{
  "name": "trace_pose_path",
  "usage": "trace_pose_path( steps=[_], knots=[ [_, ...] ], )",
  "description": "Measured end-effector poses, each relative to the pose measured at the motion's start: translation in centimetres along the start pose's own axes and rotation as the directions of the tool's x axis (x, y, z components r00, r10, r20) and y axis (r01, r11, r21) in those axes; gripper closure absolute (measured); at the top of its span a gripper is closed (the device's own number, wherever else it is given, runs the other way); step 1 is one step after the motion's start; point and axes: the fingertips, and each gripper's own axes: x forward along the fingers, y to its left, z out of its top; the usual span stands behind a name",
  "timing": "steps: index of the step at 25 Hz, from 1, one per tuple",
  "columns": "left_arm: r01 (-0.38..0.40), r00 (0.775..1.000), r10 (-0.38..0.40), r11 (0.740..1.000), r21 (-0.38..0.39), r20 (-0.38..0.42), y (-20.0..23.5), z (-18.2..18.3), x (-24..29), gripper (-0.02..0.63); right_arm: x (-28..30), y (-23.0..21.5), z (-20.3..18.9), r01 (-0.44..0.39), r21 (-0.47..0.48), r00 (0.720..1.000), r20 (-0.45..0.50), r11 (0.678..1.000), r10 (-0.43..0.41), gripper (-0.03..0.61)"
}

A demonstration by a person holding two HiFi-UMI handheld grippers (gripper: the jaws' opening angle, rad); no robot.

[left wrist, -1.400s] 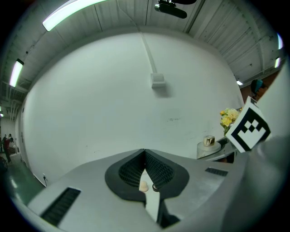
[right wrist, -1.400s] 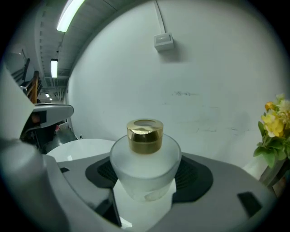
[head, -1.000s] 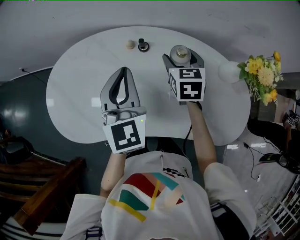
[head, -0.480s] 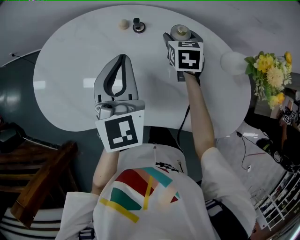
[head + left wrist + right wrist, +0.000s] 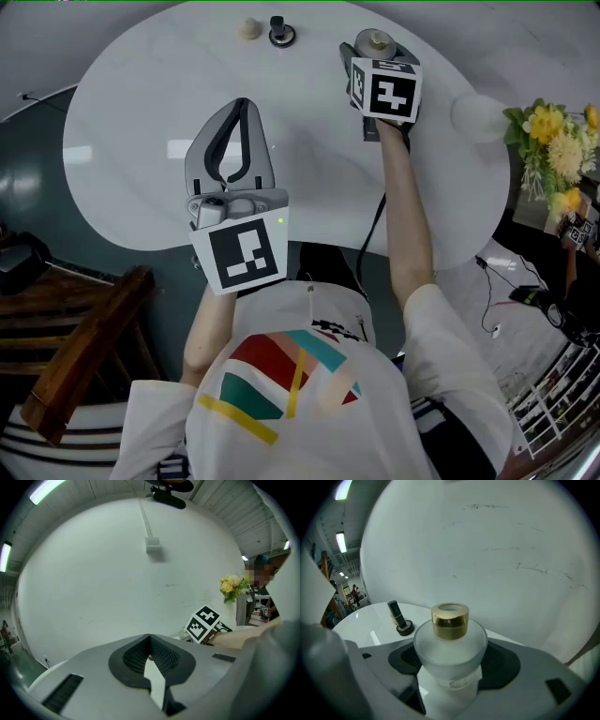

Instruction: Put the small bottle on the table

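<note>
We are finding the small frosted-glass bottle with the gold collar (image 5: 449, 639) held upright between the jaws of the right gripper (image 5: 451, 663). The dark pads are pressing on both sides of its round body. In the head view the bottle is sitting over the far right part of the white oval table (image 5: 141, 141), beyond the gripper's marker cube (image 5: 389, 91). We are unable to tell from either view whether its base is touching the tabletop or hanging just above it.

We are judging the upright hold as deliberate: gripping the body below the shoulder is keeping the neck vertical, so the bottle can stand once released. We are therefore judging the placing step as in hand, with release not yet made.

To the left of the bottle, a short black stick on a round black base (image 5: 399, 619) and a small beige ball (image 5: 248, 29) are standing at the far edge. Both are well apart from the bottle, so the spot under it is looking free of obstruction.

The left gripper (image 5: 243, 108) is hanging over the middle of the table, nearer the person, with its jaws clenched together on nothing. We are reading it as parked out of the way.

Yellow flowers (image 5: 558, 155) are standing off to the right, beyond the table's edge.
</note>
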Motion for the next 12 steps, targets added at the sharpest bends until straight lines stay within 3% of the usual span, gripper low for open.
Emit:
trace_pose_path(
  steps=[12],
  knots=[
    [0.01,1.0,-0.01,1.0,-0.008,-0.013,-0.4,-0.5,-0.1,0.597,0.6,-1.0,-1.4,0.016,0.015,1.0,-0.022,1.0,-0.015,0.239]
  ],
)
